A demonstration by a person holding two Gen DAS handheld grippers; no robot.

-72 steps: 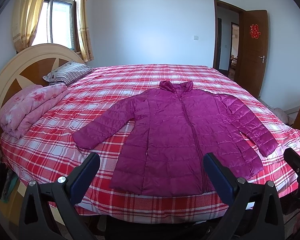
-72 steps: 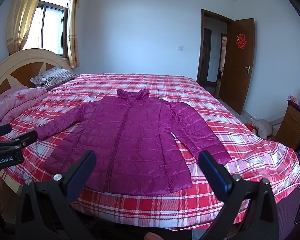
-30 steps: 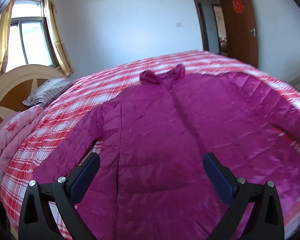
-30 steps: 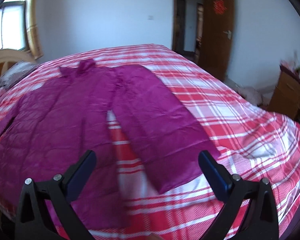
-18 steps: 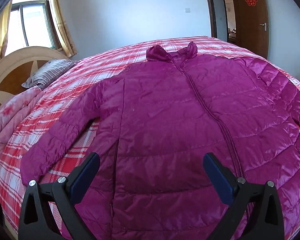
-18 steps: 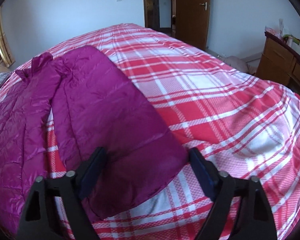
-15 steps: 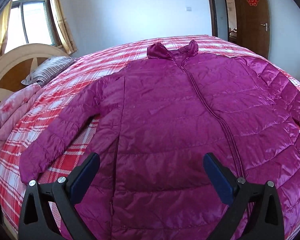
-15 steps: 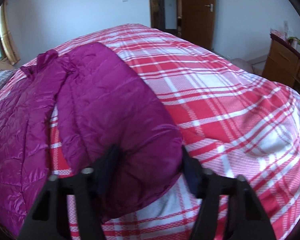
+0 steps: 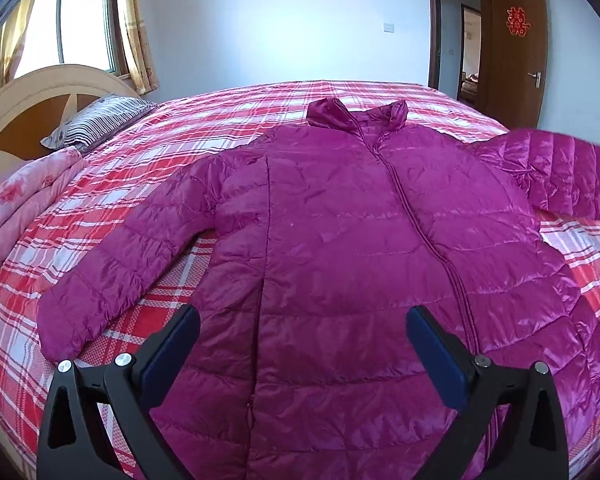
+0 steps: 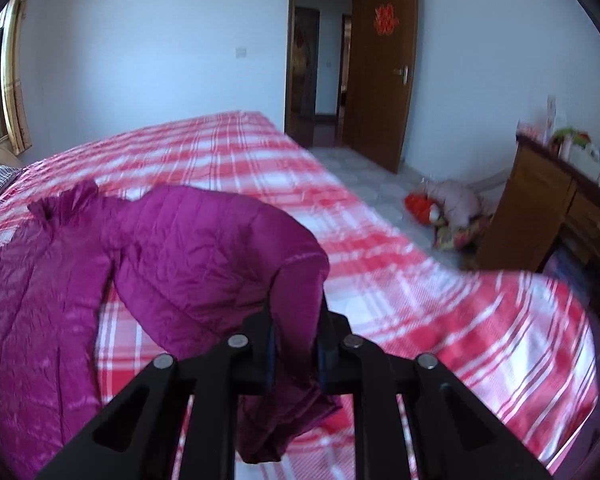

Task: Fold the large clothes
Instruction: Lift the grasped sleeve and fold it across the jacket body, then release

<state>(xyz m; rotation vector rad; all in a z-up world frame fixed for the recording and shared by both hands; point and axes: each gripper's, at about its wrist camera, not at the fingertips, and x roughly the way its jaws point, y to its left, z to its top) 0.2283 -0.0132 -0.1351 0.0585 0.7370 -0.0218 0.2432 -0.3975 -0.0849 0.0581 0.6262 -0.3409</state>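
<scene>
A magenta puffer jacket point(image 9: 340, 240) lies front up on a red plaid bed point(image 9: 204, 120), collar toward the far side. My left gripper point(image 9: 302, 340) hovers open over the jacket's lower front, nothing between its fingers. One sleeve point(image 9: 112, 276) lies flat at the left. In the right wrist view my right gripper point(image 10: 296, 332) is closing on the cuff of the other sleeve point(image 10: 220, 256), which is pinched between the pads and lifted off the bed point(image 10: 420, 300); the cuff end hangs below the jaws. That raised sleeve point(image 9: 572, 172) shows at the right edge of the left wrist view.
A striped pillow point(image 9: 96, 120) and a folded pink quilt point(image 9: 20, 208) lie by the headboard point(image 9: 32, 96) at the left. A wooden dresser point(image 10: 560, 216) stands at the right, with clothes on the floor point(image 10: 448, 208) beside it. An open door point(image 10: 384, 68) is beyond the bed.
My right gripper closed on the sleeve cuff and lifted it up off the bed. My left gripper drifted a little over the jacket's front and stayed open.
</scene>
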